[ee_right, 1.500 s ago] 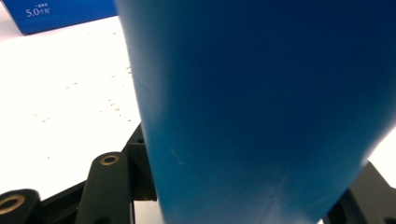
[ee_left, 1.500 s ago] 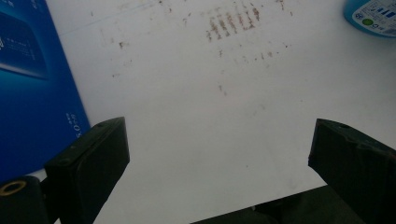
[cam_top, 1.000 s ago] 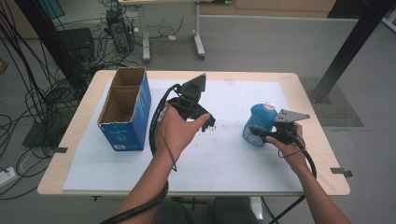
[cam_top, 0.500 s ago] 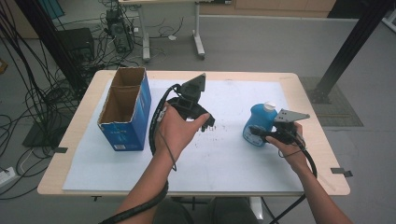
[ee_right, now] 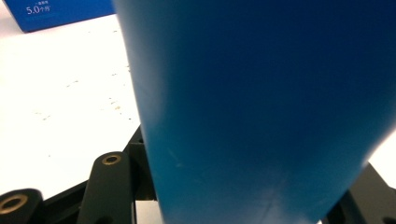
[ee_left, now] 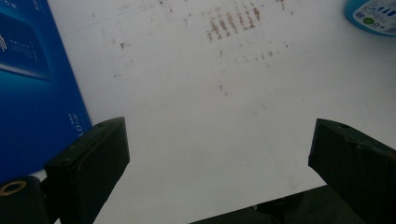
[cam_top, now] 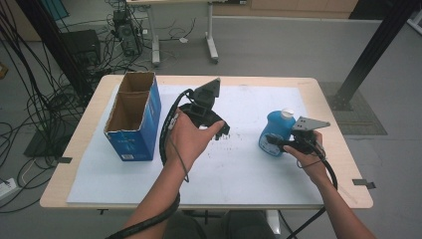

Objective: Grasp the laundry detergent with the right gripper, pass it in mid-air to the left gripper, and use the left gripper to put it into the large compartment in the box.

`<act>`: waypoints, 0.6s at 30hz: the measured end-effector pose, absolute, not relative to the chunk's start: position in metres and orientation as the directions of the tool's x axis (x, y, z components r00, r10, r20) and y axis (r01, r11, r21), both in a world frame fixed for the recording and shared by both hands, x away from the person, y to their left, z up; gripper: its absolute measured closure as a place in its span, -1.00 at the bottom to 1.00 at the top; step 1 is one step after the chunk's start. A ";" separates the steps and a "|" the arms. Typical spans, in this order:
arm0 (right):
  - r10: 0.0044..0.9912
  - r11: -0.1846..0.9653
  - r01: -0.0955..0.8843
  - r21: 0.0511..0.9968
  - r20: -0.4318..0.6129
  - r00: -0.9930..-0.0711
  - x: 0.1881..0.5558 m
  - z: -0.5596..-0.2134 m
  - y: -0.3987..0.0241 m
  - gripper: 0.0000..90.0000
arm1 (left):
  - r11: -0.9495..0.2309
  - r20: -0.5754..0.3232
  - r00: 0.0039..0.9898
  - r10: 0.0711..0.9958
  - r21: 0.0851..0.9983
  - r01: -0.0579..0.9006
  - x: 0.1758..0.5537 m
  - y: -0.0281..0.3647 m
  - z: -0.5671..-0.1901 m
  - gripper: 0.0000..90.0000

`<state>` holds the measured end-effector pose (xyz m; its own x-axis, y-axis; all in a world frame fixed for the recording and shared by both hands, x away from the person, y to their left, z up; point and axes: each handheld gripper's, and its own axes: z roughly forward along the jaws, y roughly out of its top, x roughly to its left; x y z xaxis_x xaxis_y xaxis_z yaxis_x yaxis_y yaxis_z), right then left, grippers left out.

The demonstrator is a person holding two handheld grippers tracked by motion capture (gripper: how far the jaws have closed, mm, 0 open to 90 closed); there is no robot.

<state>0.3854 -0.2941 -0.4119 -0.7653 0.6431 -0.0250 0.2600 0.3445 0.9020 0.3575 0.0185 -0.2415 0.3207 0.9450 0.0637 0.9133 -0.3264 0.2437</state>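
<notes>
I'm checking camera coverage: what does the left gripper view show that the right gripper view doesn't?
Left gripper view alone: the left gripper with jaws wide open over the white sheet, nothing between them, and brown smudges on it. Right gripper view alone: the blue bottle close up, the right gripper shut on it. Both: the blue box, the sheet and the bottle.

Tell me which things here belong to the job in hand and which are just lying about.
In use: blue bottle, clamped by the right gripper; left gripper, open above the white mat.

Just lying about: open blue cardboard box; cables on the floor.
</notes>
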 end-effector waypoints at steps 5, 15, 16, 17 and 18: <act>0.643 0.343 0.263 0.902 -0.021 -0.766 0.386 -0.412 -0.294 -0.05 | -0.326 0.064 0.321 0.945 0.241 0.914 0.358 0.019 -0.242 -0.88; 0.643 0.341 0.264 0.902 -0.020 -0.765 0.386 -0.412 -0.294 -0.04 | -0.325 0.062 0.320 0.946 0.246 0.913 0.357 0.018 -0.241 -0.88; 0.643 0.341 0.264 0.902 -0.020 -0.765 0.386 -0.412 -0.294 -0.04 | -0.325 0.062 0.320 0.946 0.246 0.913 0.357 0.018 -0.241 -0.88; 0.644 0.342 0.264 0.902 -0.020 -0.765 0.386 -0.412 -0.294 -0.04 | -0.325 0.063 0.320 0.945 0.245 0.913 0.357 0.018 -0.241 -0.88; 0.644 0.342 0.264 0.902 -0.020 -0.765 0.386 -0.412 -0.294 -0.04 | -0.325 0.063 0.320 0.945 0.245 0.913 0.357 0.018 -0.241 -0.88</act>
